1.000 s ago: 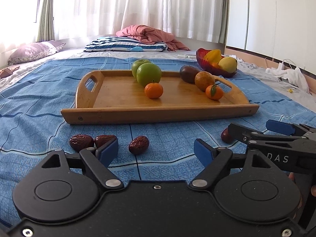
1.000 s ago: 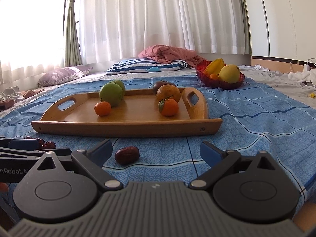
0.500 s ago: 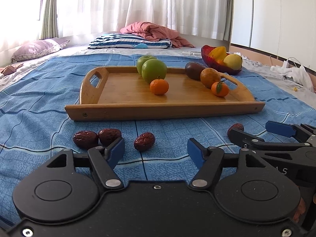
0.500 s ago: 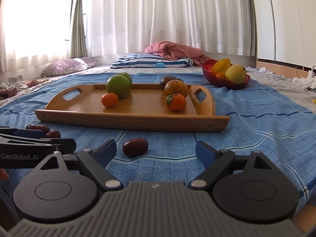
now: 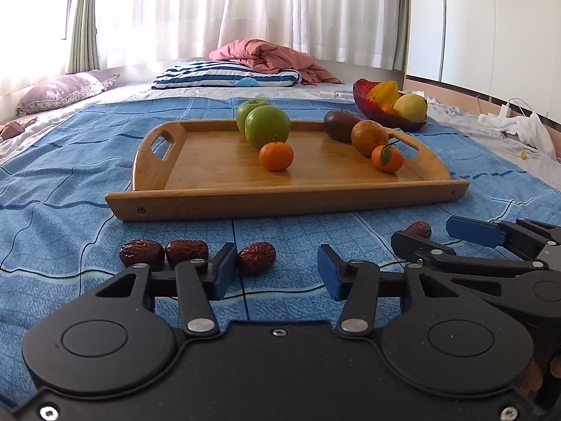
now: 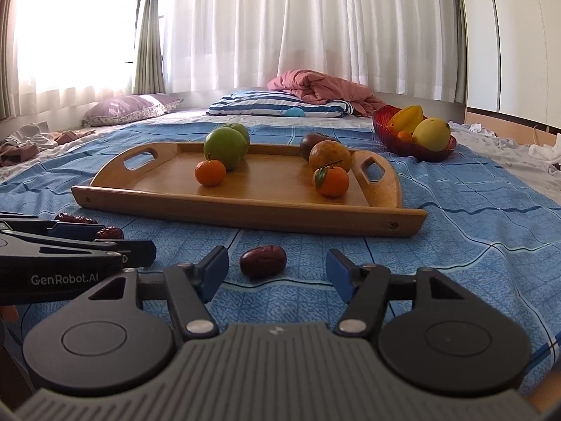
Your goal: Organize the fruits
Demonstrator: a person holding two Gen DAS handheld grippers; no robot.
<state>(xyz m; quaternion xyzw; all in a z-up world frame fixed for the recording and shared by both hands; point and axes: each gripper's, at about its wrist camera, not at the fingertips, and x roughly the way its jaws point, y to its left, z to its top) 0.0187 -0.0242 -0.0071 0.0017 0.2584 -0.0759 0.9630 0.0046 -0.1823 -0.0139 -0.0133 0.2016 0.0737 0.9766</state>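
Note:
Three dark red dates (image 5: pixel 142 252) (image 5: pixel 186 251) (image 5: pixel 256 258) lie on the blue bedspread in front of the wooden tray (image 5: pixel 280 203). My left gripper (image 5: pixel 275 273) is open and its jaws are closing; the rightmost date sits just ahead of its left pad, untouched. A fourth date (image 6: pixel 263 260) lies just ahead of my right gripper (image 6: pixel 277 273), between the lines of its fingers; those jaws are closing too and press on nothing. The tray holds two green apples (image 5: pixel 267 126), two tangerines (image 5: pixel 276 156) (image 5: pixel 386 158), an orange (image 5: pixel 369 137) and a dark fruit (image 5: pixel 340 125).
A red bowl (image 6: pixel 385 129) of yellow fruit stands behind the tray's right end. Each gripper shows in the other's view: the right gripper (image 5: pixel 438 236) and the left gripper (image 6: pixel 105 236). Pillows and a pink blanket (image 6: pixel 322 86) lie at the far end.
The jaws of both grippers have narrowed step by step. Both hands have stayed about where they were, and the dates and the tray's fruit have not moved.

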